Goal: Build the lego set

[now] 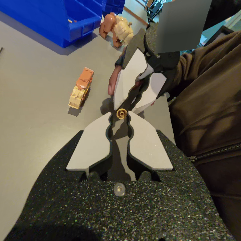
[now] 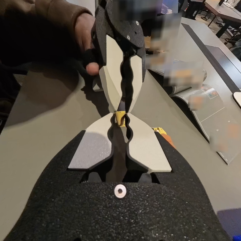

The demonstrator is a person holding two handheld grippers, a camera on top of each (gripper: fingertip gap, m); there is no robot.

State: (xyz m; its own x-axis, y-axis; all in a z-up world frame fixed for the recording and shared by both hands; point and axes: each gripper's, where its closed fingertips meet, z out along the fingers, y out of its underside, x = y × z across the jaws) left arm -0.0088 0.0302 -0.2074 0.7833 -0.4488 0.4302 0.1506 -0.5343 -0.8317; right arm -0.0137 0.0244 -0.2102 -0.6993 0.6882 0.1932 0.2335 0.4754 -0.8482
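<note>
Both tongs tip-to-tip on tan lego pc (image 1: 121,114)

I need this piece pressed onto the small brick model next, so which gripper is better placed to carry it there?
Right, probably. Left gripper and right gripper both seem to pinch the tan piece, but the brick model lies on the table close beside the right gripper's fingers, farther from the left's.

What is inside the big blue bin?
The blue bin sits at the far edge of the table. Through its open front, only a small tan piece shows. Its walls hide the rest.
</note>
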